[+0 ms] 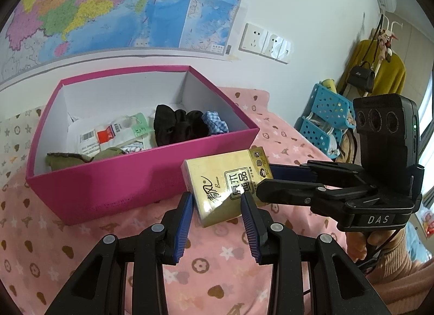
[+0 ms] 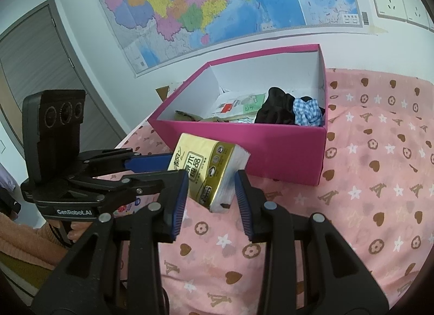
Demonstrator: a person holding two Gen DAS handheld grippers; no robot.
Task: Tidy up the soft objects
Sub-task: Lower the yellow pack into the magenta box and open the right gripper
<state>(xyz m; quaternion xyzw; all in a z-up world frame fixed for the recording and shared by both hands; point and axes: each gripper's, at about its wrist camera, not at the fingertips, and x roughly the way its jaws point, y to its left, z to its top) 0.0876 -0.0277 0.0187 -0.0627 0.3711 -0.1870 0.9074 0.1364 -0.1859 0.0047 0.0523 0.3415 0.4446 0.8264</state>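
Bedspread of pink cloth, printed with brown hearts and white stars, covers the surface under both views. On it stands an open rectangular pink cardboard box with a white inside. It holds a crumpled black cloth bundle, a blue-and-white checked cloth just beside the bundle at the right end, an olive-green cloth at the left end, and flat white plastic packets between them.

The gold-wrapped rectangular tissue pack is outside the box, in front of its near wall and clear of the bedspread, tilted with one end lower. The left gripper has its blue-padded jaws narrowly parted and pressed on either side of the lower end of the pack. The right gripper reaches in from the right side of the left wrist view and pinches the pack's far end, one finger behind it and one in front.

The right wrist view shows the same grip from the other side. The right gripper's pads close on the pack's open white edge and gold face, while the left gripper clamps its other end.

A hand in a peach knitted sleeve holds the right gripper's handle. A coloured paper map hangs on the wall behind the box.
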